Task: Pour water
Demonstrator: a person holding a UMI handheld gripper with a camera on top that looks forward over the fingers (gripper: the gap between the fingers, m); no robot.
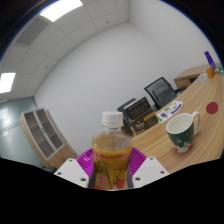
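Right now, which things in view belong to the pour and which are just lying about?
Job: bottle with white cap, between the gripper fingers; white mug beyond, on the wooden table.
Bystanders: office chairs, shelf cabinet, small red object farther along the table.

Clear glossy plastic bottle (111,152), glazed ceramic mug (182,130), smooth pale wood table (163,150).

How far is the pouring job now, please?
Done: the gripper has its fingers closed on the bottle, which appears lifted above the table. In hand: the bottle is upright, its white cap on, and no water is flowing. Left: bring it to the mug standing ahead to the right, take off the cap, tilt and pour.
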